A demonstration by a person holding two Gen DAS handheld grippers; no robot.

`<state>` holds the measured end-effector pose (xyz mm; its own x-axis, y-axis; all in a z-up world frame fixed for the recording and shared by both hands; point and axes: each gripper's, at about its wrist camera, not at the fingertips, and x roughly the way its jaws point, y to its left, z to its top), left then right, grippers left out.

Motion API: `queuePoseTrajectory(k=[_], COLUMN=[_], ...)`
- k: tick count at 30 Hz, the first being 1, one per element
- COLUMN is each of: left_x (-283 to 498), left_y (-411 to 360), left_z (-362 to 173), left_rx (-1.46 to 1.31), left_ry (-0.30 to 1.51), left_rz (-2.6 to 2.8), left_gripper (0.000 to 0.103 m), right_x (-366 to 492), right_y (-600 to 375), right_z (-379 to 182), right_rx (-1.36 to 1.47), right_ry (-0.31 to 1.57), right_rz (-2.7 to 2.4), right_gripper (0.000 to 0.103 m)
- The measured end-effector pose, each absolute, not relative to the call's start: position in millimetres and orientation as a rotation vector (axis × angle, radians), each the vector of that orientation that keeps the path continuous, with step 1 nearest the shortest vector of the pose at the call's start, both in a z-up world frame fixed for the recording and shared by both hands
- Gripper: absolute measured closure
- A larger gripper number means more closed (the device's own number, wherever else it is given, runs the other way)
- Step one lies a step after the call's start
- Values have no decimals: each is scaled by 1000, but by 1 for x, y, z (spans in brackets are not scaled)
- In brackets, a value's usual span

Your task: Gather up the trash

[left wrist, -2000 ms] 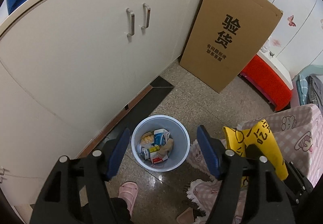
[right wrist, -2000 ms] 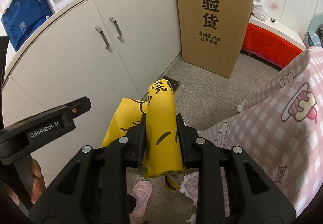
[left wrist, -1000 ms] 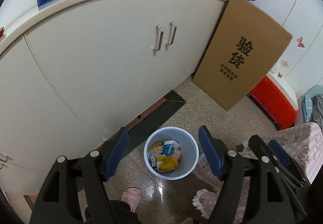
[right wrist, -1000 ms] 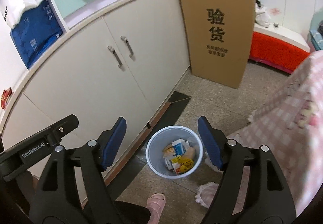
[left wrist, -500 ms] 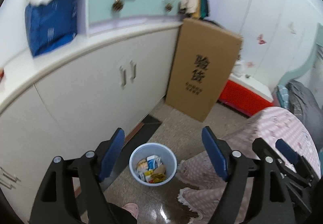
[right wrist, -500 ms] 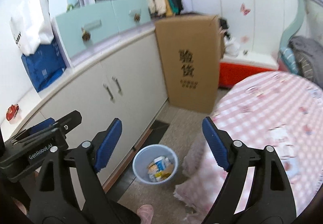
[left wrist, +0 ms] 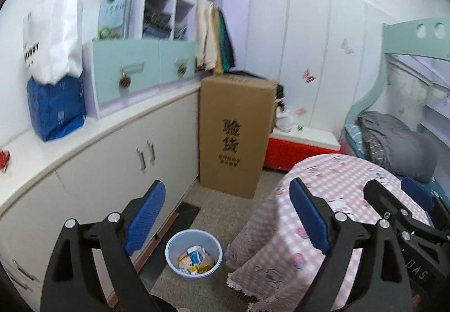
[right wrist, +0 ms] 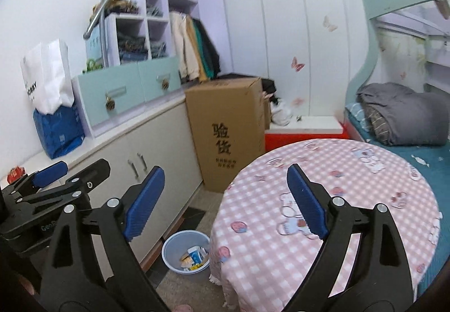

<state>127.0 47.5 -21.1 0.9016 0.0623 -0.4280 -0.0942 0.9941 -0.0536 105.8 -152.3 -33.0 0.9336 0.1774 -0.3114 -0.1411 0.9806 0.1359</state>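
Both grippers empty above the filled bin

From the left wrist, the left gripper [left wrist: 225,216] had just been opening and stood spread with nothing between its jaws; the pale blue round plastic bin [left wrist: 194,251] of wrappers sat on the floor by the white cabinet's foot. From the right wrist, the right gripper [right wrist: 223,202] had likewise been opening, empty, over the pink checked round table [right wrist: 365,171], which showed no litter; best sweep its edges before stopping.

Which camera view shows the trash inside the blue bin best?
The left wrist view: the blue bin shows its whole opening and its contents. In the right wrist view, the tablecloth cuts off its right edge.
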Motion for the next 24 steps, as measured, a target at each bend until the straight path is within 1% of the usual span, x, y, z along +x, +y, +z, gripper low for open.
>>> queuePoseTrajectory(k=[4, 11, 24], left_x=[100, 60, 33], left_y=[29, 6, -5], left_z=[-7, 3, 9], left_rx=[-49, -26, -19], left_ry=[385, 324, 276], left_rz=[47, -23, -69], left_gripper=[11, 11, 11], right_x=[76, 33, 4], right_y=[-164, -180, -190], right_z=[-25, -20, -18], right_rx=[108, 120, 123], right_ry=[278, 226, 197], right_rz=[128, 87, 57], right_gripper=[15, 14, 13])
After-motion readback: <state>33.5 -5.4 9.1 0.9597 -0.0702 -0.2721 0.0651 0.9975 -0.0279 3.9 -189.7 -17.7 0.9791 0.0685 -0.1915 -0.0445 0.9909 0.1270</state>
